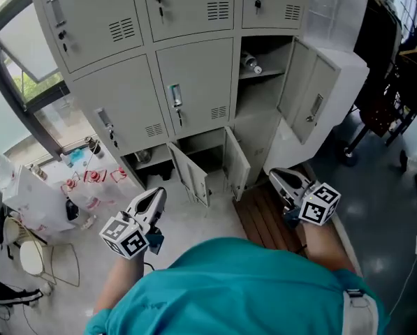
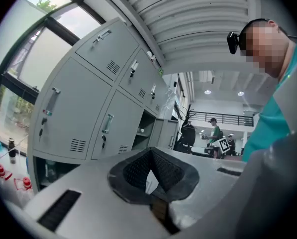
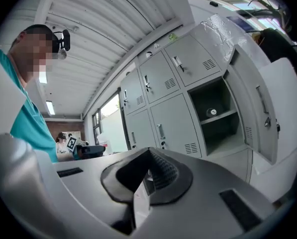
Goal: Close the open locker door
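Though 3 doors stand open on the lockers (image 1: 124, 89), the task's item is the door (image 1: 307, 93) of the middle row, right column.

Door: tall grey panel, long axis upright. Hinged at the right side of its compartment and swung out wide, so its free edge points away from the lockers, toward the person's right. Latch hardware shows on the face turned to the head view. Its compartment has 1 shelf with 1 bottle (image 1: 251, 63) lying on it.

Low doors (image 1: 194, 176): 2 small panels in the bottom row, upright and ajar, on either side of an open compartment.

Left gripper (image 1: 154, 199): jaws closed tip to tip with nothing between them. It is well apart from the door, down and to its left.

Right gripper (image 1: 278, 180): jaws likewise closed and empty. It is below the door, not touching it.

Surface: pale grey floor (image 1: 194, 222). Dark boards (image 1: 264, 222) lie at the lockers' right foot, under the right gripper.

Room, left to right:
- window (image 1: 26, 75)
- a clutter of small bottles (image 1: 89, 180)
- chair (image 1: 47, 257)
- the lockers
- white block (image 1: 341, 75) just behind the door
- dark rack (image 1: 397, 82)

Above is a ribbed ceiling (image 3: 103, 29). A second person (image 2: 215, 133) stands far off in the left gripper view.
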{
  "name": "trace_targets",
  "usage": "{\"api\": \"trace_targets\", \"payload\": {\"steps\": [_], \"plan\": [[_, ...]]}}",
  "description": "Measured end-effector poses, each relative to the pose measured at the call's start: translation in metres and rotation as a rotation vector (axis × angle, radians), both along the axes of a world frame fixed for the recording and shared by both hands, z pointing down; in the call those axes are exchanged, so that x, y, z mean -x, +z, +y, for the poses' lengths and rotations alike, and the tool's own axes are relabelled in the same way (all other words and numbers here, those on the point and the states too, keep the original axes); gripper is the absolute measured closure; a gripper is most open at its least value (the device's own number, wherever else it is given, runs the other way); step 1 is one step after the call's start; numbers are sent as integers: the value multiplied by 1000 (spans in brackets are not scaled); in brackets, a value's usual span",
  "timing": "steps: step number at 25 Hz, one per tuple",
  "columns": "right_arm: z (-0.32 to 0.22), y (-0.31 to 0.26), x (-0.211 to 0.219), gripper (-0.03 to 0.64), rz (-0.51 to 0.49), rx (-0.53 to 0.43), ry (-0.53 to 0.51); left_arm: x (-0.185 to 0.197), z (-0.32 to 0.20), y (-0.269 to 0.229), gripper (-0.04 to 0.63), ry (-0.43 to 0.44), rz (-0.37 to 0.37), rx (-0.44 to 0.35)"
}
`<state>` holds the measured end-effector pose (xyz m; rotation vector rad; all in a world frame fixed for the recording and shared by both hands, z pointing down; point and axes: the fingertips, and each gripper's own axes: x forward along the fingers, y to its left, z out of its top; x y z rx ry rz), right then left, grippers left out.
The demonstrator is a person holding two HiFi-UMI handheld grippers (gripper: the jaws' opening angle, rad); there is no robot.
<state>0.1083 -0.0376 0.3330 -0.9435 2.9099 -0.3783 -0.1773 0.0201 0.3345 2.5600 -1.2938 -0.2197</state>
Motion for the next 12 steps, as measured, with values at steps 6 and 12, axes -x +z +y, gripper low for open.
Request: {"api": "trace_targets", "payload": {"steps": [6, 12], "plan": [[-42, -1, -25, 618, 61, 2, 119, -40, -90, 0, 591, 152, -15, 6], [-80, -10, -105, 618, 73, -23, 178, -155, -158, -27, 591, 261, -64, -54]]}}
